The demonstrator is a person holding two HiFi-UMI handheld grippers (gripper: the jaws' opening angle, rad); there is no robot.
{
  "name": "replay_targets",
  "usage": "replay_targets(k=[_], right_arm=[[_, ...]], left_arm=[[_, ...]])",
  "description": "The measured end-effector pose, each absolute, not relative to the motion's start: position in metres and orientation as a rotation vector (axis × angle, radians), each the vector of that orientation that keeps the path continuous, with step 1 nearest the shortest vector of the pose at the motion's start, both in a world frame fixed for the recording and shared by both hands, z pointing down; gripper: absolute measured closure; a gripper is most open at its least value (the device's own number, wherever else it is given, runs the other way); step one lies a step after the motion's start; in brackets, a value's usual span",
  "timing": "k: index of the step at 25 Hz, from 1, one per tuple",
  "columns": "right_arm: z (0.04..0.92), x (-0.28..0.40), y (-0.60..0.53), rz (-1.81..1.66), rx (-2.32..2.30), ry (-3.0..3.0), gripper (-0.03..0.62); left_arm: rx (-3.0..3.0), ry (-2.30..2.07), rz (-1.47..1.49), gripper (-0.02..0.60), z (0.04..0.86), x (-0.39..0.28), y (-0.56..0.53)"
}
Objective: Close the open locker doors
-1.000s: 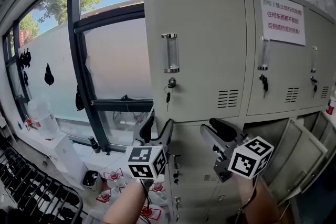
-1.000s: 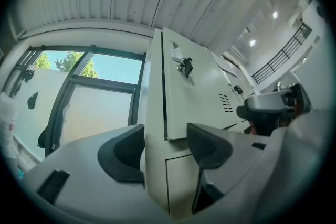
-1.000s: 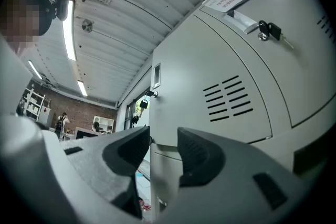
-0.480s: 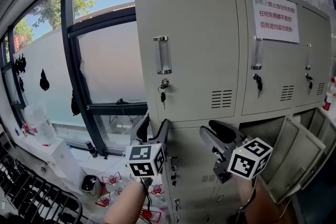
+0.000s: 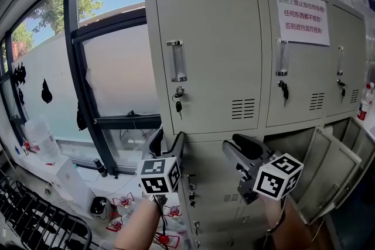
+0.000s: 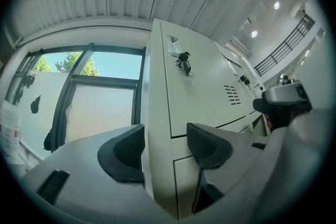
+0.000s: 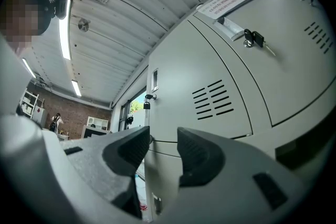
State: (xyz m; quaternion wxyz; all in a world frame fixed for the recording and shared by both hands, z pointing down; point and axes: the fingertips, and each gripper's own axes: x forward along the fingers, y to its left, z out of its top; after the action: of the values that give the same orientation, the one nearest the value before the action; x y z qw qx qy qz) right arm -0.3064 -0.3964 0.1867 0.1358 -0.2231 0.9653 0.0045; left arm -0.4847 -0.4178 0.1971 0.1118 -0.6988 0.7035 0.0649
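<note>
In the head view, the left tool (image 5: 168, 146) and the right tool (image 5: 230, 142) are both gaping wide and empty before the grey lockers (image 5: 211, 55). An open locker door (image 5: 334, 170) is hanging out at the bottom right, with free room in front. In the left gripper view, the lockers' corner edge (image 6: 148, 113) is showing between the wide jaws, untouched, and in the right gripper view a shut vented door (image 7: 210, 86) is showing behind the wide gap.

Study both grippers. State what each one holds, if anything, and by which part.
Nothing is held. The left gripper and the right gripper both have their jaws apart and empty, in front of the lockers.
</note>
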Motion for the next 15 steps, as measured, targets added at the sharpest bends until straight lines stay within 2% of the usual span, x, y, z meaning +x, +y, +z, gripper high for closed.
replay_targets(k=[8,15], right_arm=[[0.189,-0.304,-0.392,0.011,-0.665,2.797,0.432],[0.193,-0.298,-0.386,0.015,-0.698,2.794,0.433]], left_arm=[[-2.033,2.013,0.246,0.337,0.187,-0.479,-0.391],[-2.123,1.859,0.299,0.338,0.18,-0.441,-0.363]])
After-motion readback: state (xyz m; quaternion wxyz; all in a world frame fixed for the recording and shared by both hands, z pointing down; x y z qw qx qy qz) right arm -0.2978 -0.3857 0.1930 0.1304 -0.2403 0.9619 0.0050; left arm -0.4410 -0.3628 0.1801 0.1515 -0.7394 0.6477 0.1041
